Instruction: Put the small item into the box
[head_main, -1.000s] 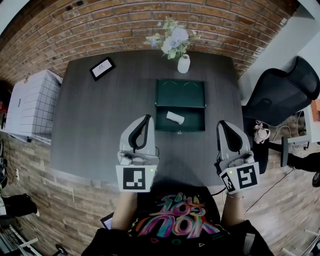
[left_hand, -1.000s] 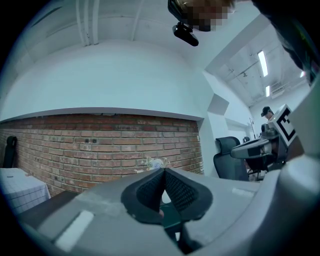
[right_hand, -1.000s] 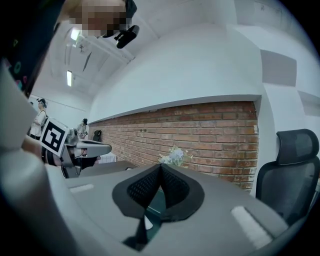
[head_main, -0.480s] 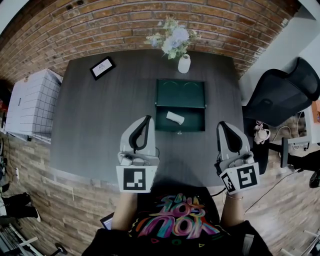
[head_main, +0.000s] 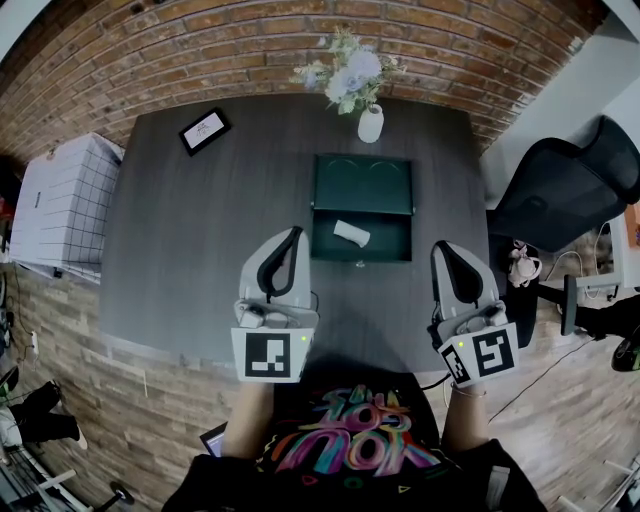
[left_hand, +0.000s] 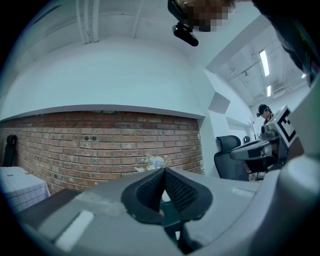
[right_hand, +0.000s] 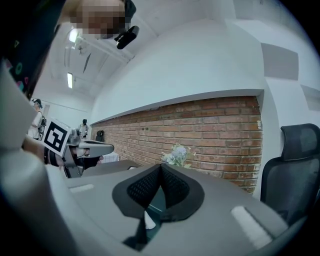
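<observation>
A dark green box (head_main: 361, 210) lies open in the middle of the dark table (head_main: 180, 230), its lid flat behind it. A small white item (head_main: 350, 233) rests inside the box's front compartment. My left gripper (head_main: 293, 236) hovers above the table just left of the box front, jaws shut and holding nothing. My right gripper (head_main: 444, 248) hangs at the table's right front, also shut and empty. In the right gripper view a sliver of the white item (right_hand: 148, 220) and green box shows below the closed pads (right_hand: 172, 187). The left gripper view shows pads (left_hand: 150, 189) pressed together.
A white vase of flowers (head_main: 369, 124) stands behind the box. A small framed card (head_main: 204, 133) lies at the table's back left. A white gridded cabinet (head_main: 62, 205) stands left of the table, a black office chair (head_main: 565, 185) to the right. A brick wall runs behind.
Almost nothing differs; both grippers stay where they were, shut, with only a slight shift of the head view.
</observation>
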